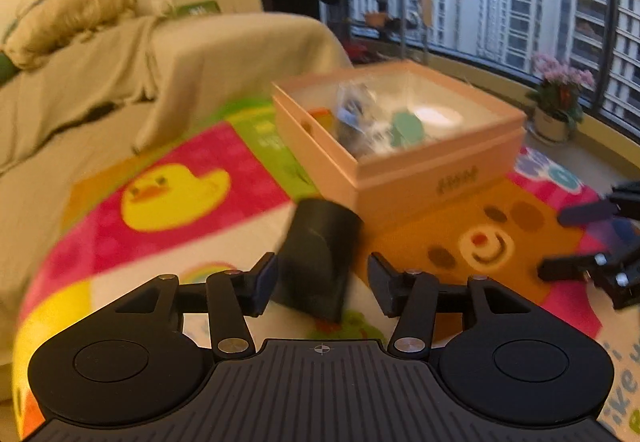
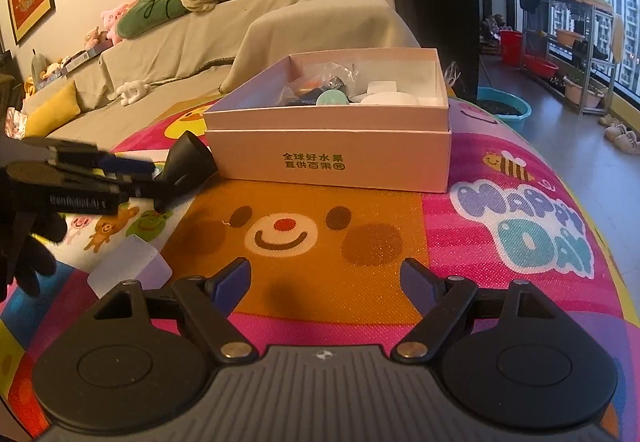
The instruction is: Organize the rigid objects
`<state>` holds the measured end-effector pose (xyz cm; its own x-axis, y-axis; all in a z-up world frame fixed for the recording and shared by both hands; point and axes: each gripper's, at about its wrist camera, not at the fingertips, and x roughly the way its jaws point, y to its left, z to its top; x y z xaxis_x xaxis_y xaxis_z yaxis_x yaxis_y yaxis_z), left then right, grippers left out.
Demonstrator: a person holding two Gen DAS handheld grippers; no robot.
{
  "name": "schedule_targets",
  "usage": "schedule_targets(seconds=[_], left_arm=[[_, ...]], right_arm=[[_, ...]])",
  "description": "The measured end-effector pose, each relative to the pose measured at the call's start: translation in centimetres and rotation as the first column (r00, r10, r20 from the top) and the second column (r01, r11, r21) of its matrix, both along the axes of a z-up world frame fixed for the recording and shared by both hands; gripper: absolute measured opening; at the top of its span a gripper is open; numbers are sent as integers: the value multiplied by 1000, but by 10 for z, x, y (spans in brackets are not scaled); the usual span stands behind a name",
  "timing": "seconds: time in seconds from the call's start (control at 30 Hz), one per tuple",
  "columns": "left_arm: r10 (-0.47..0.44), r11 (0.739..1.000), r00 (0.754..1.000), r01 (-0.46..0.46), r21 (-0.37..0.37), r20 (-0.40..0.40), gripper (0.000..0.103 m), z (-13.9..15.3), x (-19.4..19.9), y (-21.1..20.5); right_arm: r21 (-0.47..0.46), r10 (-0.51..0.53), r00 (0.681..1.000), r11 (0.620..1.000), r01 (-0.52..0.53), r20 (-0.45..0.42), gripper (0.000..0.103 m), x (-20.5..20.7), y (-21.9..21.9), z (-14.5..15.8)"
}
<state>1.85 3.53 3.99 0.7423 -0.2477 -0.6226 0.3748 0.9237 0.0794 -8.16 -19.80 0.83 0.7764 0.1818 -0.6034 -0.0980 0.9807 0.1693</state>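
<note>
The pink box [image 2: 328,158] sits on a colourful play mat [image 2: 360,242], and I give all places relative to this box. Inside it there are already several things: a clear plastic bag w/ small items [image 2: 320,82], a mint-green round piece [image 2: 332,97] and white pieces [image 2: 384,92], so a good part of the sorting looks done. Still outside is a black cone-shaped part [image 1: 316,262], lying tilted on the mat just beside the box's front-left corner, near or maybe touching the wall; the blur does not let me tell. The left tool [image 1: 320,282] is at this part, its jaws about half spread w/ the part between them: one pad [image 1: 266,282] seems right against it, while the other stands clearly apart, so it is released, not clenched. The right tool [image 2: 324,282] hovers in front of the box, over the bear face on the mat, jaws wide and nothing between them. A translucent flat plastic piece [image 2: 130,268] also lies on the mat, further from the box, front-left side. My judgement: task is approx. in the later half, w/ the black part and prob. the flat piece left to put into the box. No other loose thing is seen on the mat.
</note>
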Motion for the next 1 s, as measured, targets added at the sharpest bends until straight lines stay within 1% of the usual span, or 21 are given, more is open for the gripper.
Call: schedule_targets(seconds=[0.07, 0.17, 0.2, 0.3, 0.37, 0.4, 0.43, 0.5, 0.63, 0.73, 0.87, 0.93, 1.0], left_arm=[[16, 1000, 1000, -16, 8, -15, 55, 1, 9, 1], [18, 1000, 998, -17, 24, -54, 56, -6, 28, -3], [21, 1000, 998, -20, 24, -61, 57, -9, 33, -4], [40, 999, 997, -38, 27, -68, 57, -18, 48, -9], [50, 999, 997, -50, -4, -65, 57, -25, 53, -7], [50, 998, 997, -51, -25, -59, 54, -26, 54, -6], [50, 998, 997, -52, -39, -60, 54, -27, 54, -4], [57, 997, 996, -61, -51, -67, 52, -26, 51, -2], [56, 995, 994, -64, -80, -90, 51, -26, 32, 4], [73, 993, 994, -80, -92, -78, 51, -25, 3, 14], [102, 986, 991, -112, -127, -87, 51, -24, -40, 28], [91, 986, 992, -103, -134, -92, 52, -23, -57, 31], [67, 984, 991, -85, -154, -114, 51, -20, -70, 31]], right_arm=[[0, 3, 1000, 1000, -3, -5, 84, 1, 0, 0], [-2, 4, 1000, 1000, -4, -5, 84, 1, 1, 0], [-2, 4, 1000, 1000, -4, -5, 84, 1, 1, 0], [-1, 7, 1000, 1000, -7, -9, 85, 2, 1, -1], [-2, 10, 1000, 1000, -10, -10, 86, 2, 1, -1], [-2, 11, 1000, 1000, -11, -10, 86, 2, 1, -1], [-1, 11, 1000, 1000, -11, -10, 86, 2, 1, -1], [4, 14, 1000, 1000, -14, -11, 87, 3, 1, -1], [6, 21, 1000, 1000, -21, -14, 90, 4, 2, -2], [1, 24, 1000, 1000, -24, -15, 91, 4, 3, -2], [-7, 28, 999, 1000, -28, -19, 93, 5, 4, -2], [-21, 32, 999, 999, -33, -23, 94, 6, 7, -2], [-36, 35, 999, 999, -36, -26, 95, 7, 9, -2]])
